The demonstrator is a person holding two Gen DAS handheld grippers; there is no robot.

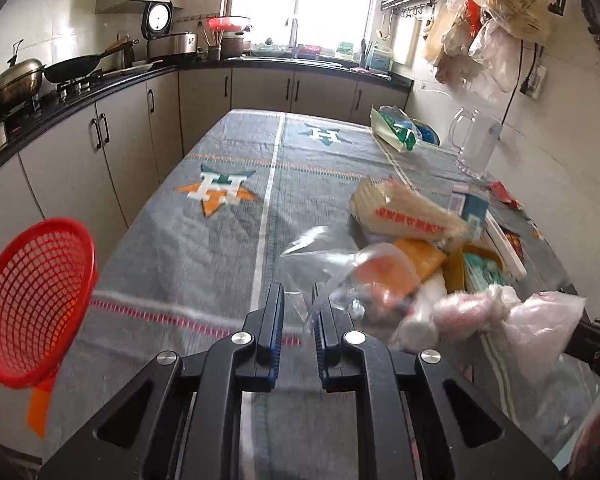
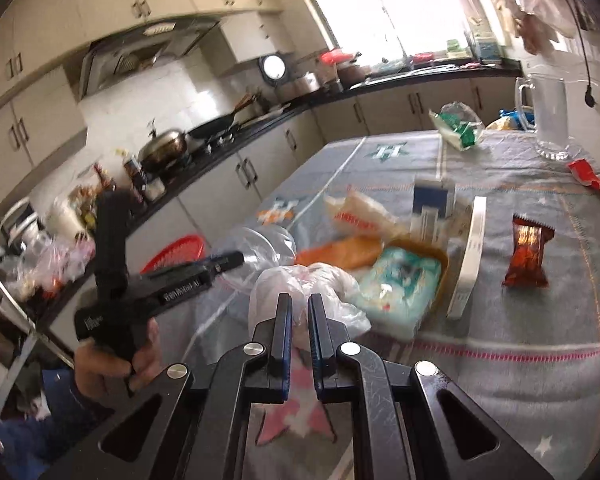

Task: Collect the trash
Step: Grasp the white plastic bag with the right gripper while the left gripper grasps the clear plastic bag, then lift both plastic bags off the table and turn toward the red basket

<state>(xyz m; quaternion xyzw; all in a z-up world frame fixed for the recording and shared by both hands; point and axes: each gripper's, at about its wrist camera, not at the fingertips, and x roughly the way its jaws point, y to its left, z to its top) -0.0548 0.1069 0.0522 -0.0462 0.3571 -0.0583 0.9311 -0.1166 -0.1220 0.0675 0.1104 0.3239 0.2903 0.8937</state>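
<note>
My left gripper (image 1: pixel 299 300) is shut on the edge of a clear plastic bag (image 1: pixel 320 248); the right wrist view shows its tip (image 2: pixel 232 259) pinching that bag (image 2: pixel 260 240). Crumpled packets lie in and around the bag: an orange pack (image 1: pixel 420 256), a white noodle packet (image 1: pixel 404 216) and a teal packet (image 2: pixel 400 280) in a yellow tray. My right gripper (image 2: pixel 300 308) is shut on a bunched white-pink plastic bag (image 2: pixel 312 280), seen at the right edge of the left wrist view (image 1: pixel 540 320). A red mesh basket (image 1: pixel 36 304) hangs off the table's left edge.
A grey cloth covers the table (image 1: pixel 220 260). On it are a brown snack wrapper (image 2: pixel 526 256), a red wrapper (image 2: pixel 590 176), a glass mug (image 1: pixel 474 144), a green-white bag (image 1: pixel 396 128) and a white flat box (image 2: pixel 470 256). Kitchen counters run along the left and far sides.
</note>
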